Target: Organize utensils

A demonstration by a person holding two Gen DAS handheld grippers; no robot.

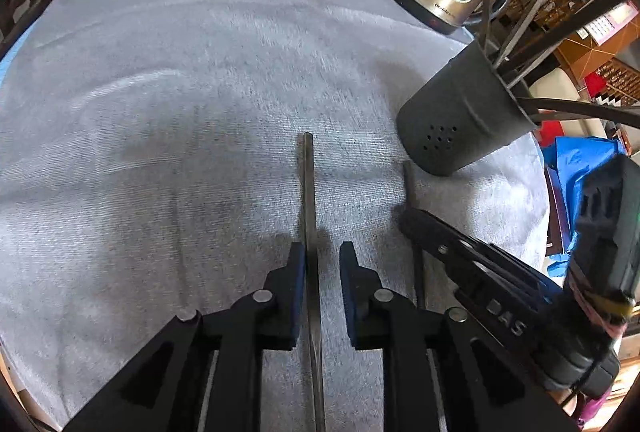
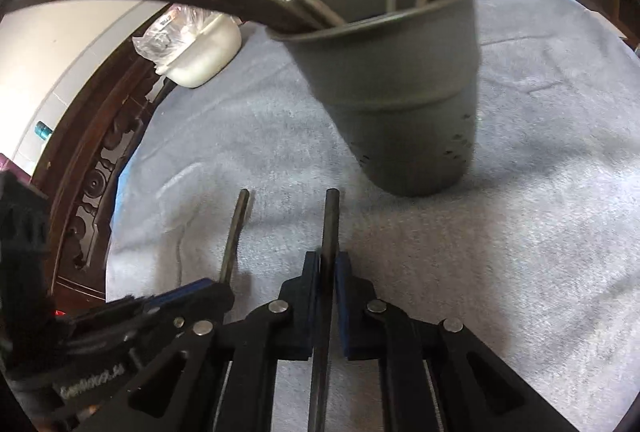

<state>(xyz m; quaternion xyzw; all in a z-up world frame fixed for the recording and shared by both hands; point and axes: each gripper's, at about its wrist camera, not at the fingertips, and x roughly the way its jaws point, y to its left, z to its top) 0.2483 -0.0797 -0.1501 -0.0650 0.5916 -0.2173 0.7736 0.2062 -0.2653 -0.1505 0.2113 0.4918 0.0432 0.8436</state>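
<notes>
Chopsticks are lying side by side on the grey cloth (image 1: 160, 112), just short of the dark holder (image 2: 400, 104) that is already carrying several utensils. The right gripper (image 2: 329, 268) is pinching one stick (image 2: 331, 216) between its blue pads, while the left gripper (image 1: 323, 260) is standing slightly spread around the other stick (image 1: 309, 184), which is touching only one pad. The left jaws are needing to close squarely before any lift. Judging by the crowded rim, each stick is best raised steeply and fed into a gap, without nudging the holder.
</notes>
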